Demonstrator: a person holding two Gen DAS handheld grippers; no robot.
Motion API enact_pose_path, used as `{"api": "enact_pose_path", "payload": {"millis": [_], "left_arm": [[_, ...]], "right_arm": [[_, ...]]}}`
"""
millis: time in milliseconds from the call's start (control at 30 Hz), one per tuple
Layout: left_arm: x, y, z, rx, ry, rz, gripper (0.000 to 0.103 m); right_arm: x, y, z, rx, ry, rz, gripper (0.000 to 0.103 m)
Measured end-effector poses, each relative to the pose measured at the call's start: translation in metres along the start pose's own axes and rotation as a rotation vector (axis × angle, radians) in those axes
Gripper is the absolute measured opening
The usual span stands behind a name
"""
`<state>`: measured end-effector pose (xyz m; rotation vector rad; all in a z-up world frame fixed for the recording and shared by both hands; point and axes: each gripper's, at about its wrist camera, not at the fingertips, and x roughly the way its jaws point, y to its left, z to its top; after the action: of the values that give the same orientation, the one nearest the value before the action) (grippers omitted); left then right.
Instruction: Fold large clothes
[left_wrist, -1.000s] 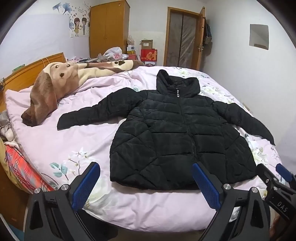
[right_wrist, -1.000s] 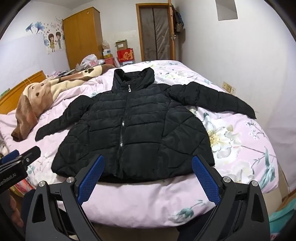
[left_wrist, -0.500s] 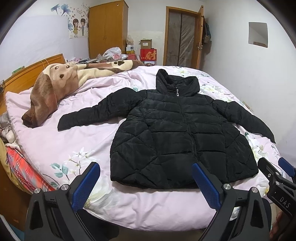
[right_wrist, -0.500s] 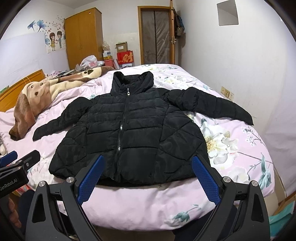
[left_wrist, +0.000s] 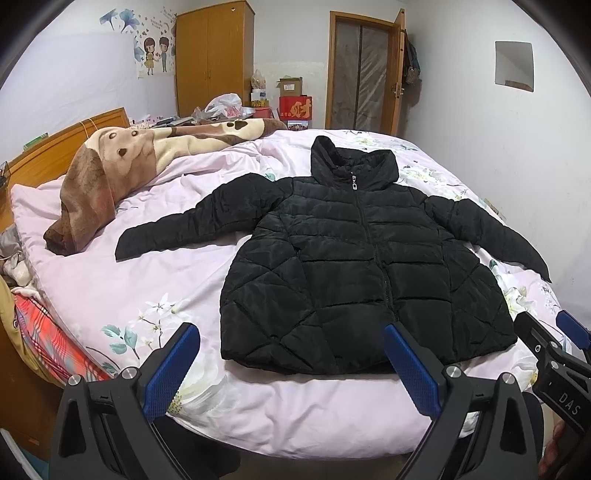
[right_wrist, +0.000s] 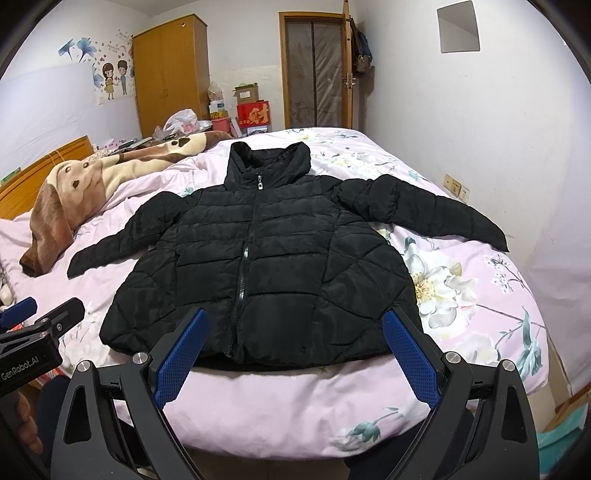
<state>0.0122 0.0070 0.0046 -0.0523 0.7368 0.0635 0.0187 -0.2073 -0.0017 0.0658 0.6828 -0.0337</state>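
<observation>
A bedroom held a wide bed (left_wrist: 92, 266) under a pink flowered cover, with a wooden wardrobe (left_wrist: 214, 55) and a door (left_wrist: 360, 74) against the far wall. A black padded jacket (left_wrist: 354, 258) lay flat and zipped, front up, toward the bed's near edge, its hem closest to that edge, both sleeves spread outward and its collar pointing to the far side. A brown dog-print blanket (left_wrist: 122, 158) was bunched along the bed's left side by the headboard. The left gripper (left_wrist: 291, 358) hung short of the near edge, jaws spread wide and holding nothing. The right gripper (right_wrist: 293, 341) hovered likewise, spread and empty.
</observation>
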Motion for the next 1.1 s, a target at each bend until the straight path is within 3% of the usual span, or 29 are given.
{"api": "enact_pose_path", "payload": {"millis": [1100], "left_arm": [[0.009,0.010,-0.001,-0.002,0.031,-0.004,0.101]], "right_arm": [[0.010,0.005,-0.004,-0.006,0.027,-0.006,0.096]]}}
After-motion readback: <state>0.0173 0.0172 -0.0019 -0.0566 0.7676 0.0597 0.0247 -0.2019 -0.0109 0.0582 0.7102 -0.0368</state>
